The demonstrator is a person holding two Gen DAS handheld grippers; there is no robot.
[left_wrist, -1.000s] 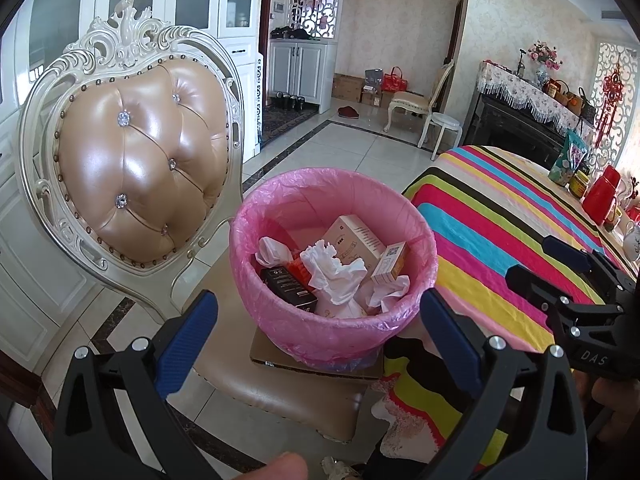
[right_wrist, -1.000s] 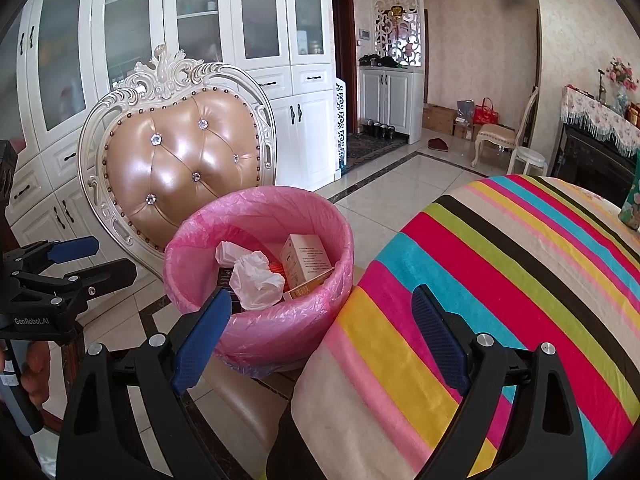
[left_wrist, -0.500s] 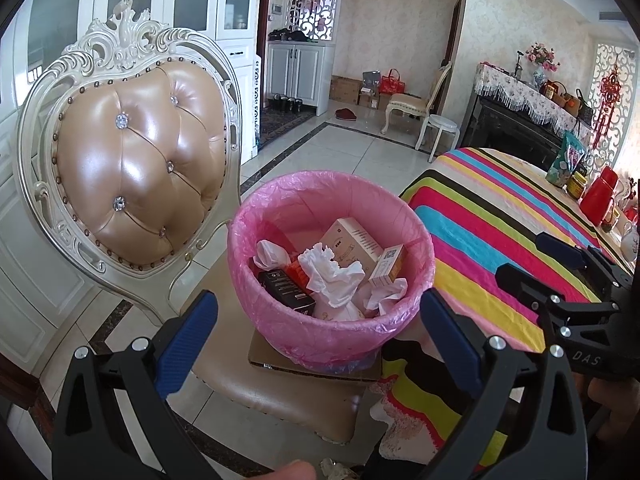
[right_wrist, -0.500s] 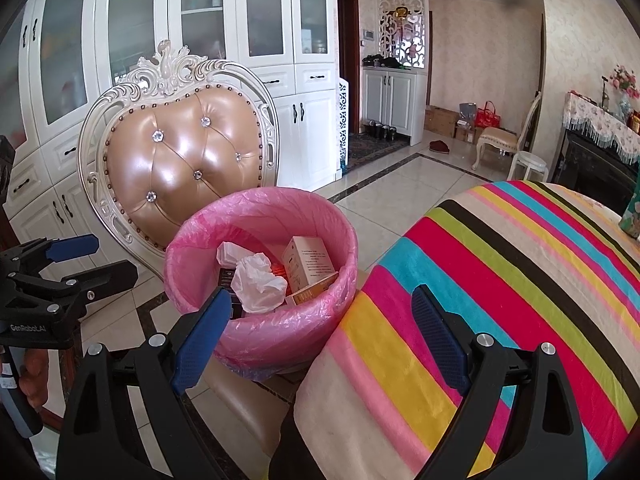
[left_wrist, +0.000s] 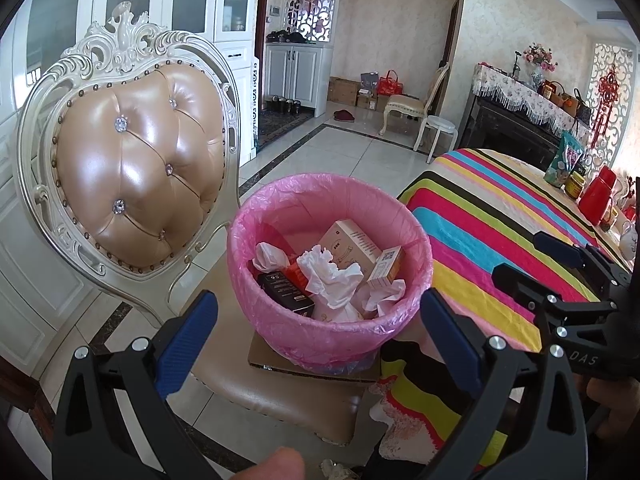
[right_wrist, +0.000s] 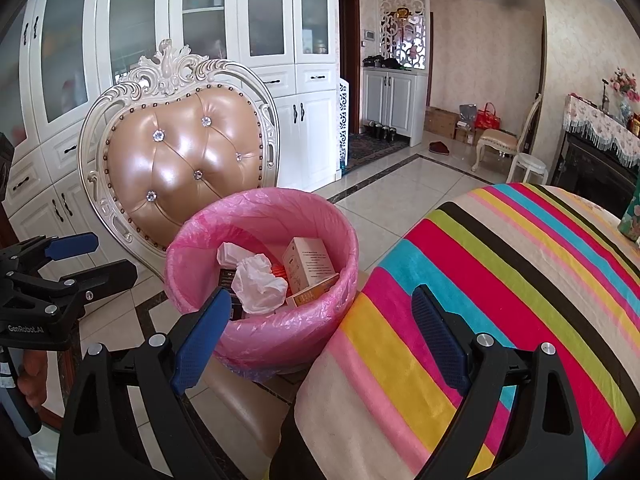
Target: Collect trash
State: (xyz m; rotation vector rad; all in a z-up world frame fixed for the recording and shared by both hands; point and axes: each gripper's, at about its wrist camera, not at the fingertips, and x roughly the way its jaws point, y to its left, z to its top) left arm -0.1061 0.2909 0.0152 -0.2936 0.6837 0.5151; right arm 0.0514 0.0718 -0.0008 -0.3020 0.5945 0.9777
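A bin with a pink liner (left_wrist: 280, 208) stands on a chair seat (left_wrist: 280, 396), on a piece of cardboard; it also shows in the right wrist view (right_wrist: 256, 208). It holds crumpled white tissues (left_wrist: 332, 280), a beige box (left_wrist: 352, 240), a small orange-white box (left_wrist: 386, 264) and a black box (left_wrist: 284, 290). My left gripper (left_wrist: 316, 332) is open and empty, just before the bin's near rim. My right gripper (right_wrist: 320, 316) is open and empty, over the bin's right side and the table edge. Each gripper shows in the other's view, the right (left_wrist: 560, 264) and the left (right_wrist: 72, 260).
A tufted tan chair back (left_wrist: 132, 172) rises left of the bin. A table with a striped cloth (left_wrist: 500, 232) lies to the right, with a red jug (left_wrist: 598, 196), jars and a snack bag (left_wrist: 564, 160) at its far end. White cabinets (right_wrist: 260, 40) line the wall.
Both views have shifted only slightly; the bin sits a little lower and nearer in the left wrist view. Both grippers stay open and empty.
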